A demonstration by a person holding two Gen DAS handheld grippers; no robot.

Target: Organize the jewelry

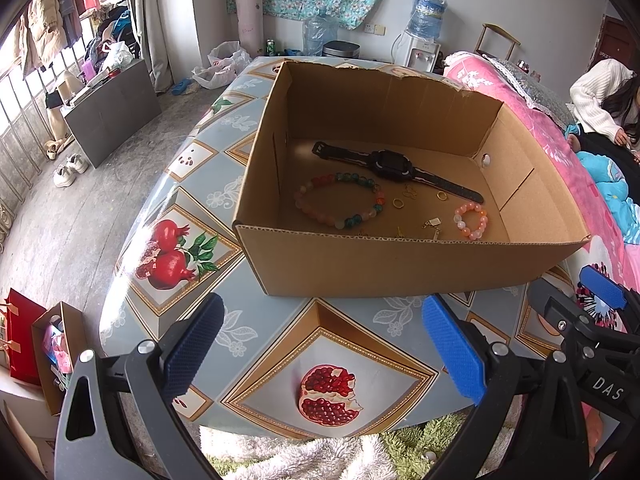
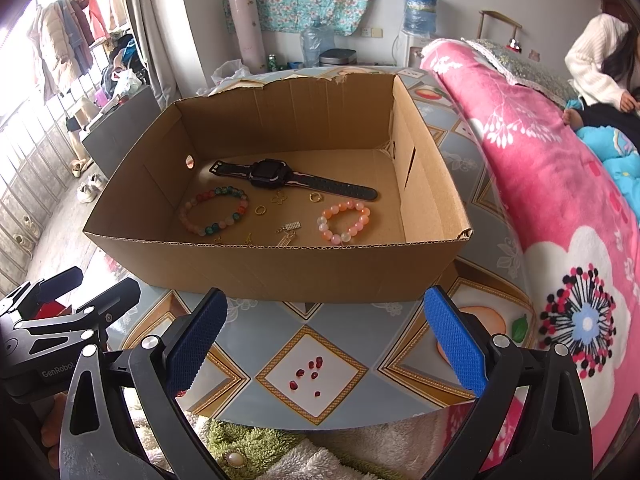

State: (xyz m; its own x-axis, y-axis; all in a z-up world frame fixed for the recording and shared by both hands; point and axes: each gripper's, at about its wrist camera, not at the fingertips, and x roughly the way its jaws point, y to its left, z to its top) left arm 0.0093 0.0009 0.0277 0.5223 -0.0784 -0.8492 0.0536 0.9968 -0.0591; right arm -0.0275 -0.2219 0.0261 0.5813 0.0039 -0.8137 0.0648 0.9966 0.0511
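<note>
While both hand-held grippers, left and right, gape empty before the box, watch, two bracelets and seemingly rings lie inside; stage unclear.

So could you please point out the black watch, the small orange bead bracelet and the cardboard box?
black watch [image 2: 269, 173], right wrist view, on its face.
small orange bead bracelet [image 2: 326, 213], right wrist view, on a left bead.
cardboard box [image 1: 400, 264], left wrist view, on its near wall.

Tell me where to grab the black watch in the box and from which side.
Likely the strap end of the black watch, from straight above. It lies flat on the floor of the cardboard box, whose walls block side approaches. Close the fingers across the narrow strap.
</note>
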